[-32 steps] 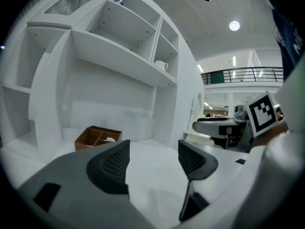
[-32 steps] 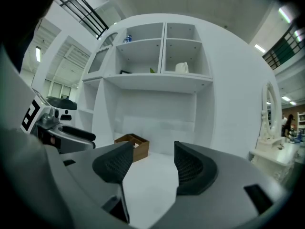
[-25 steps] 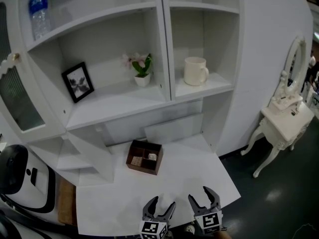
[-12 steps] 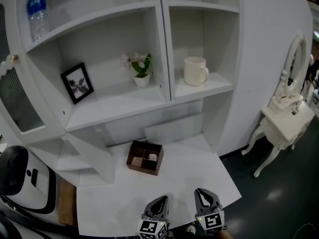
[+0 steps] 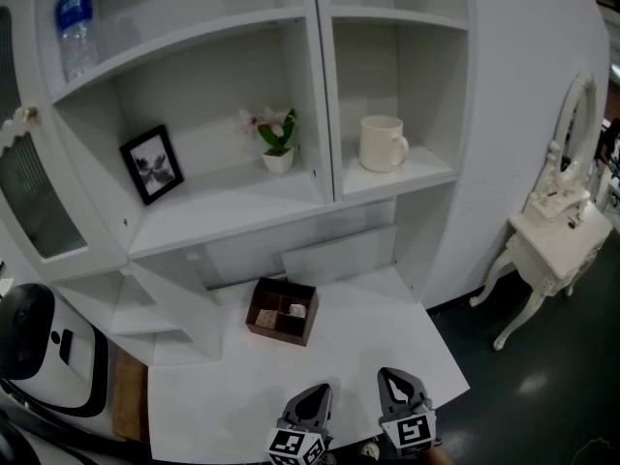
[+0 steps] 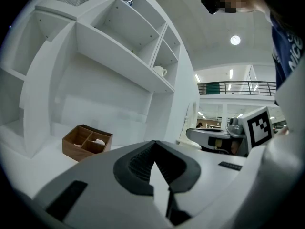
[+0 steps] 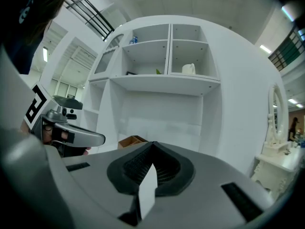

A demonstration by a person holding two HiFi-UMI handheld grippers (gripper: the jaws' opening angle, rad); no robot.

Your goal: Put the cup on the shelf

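The cup (image 5: pixel 384 143) stands upright on the shelf (image 5: pixel 431 169), in the right-hand compartment of the white wall unit, with its handle turned to the right. It is well apart from both grippers, which hang low at the near edge of the white table (image 5: pixel 373 332), far below and in front of it.

The left gripper (image 5: pixel 317 393) has its jaws pressed together with nothing between them; they have just been closing. The right gripper (image 5: pixel 395 380), just beside it, is the same: jaws drawn tight together, just closed, and empty. Both point roughly level toward the wall unit, and in the right gripper view the cup shows small and high above the closed jaws.

Between the grippers and the shelf, a brown wooden box (image 5: pixel 282 309) with compartments sits on the table; it holds something small and pale, perhaps paper. In the compartment left of the cup are a potted flower (image 5: pixel 277 141) and a black picture frame (image 5: pixel 152 161) leaning tilted against the back. A water bottle (image 5: pixel 75 22) stands on the level above, at the left.
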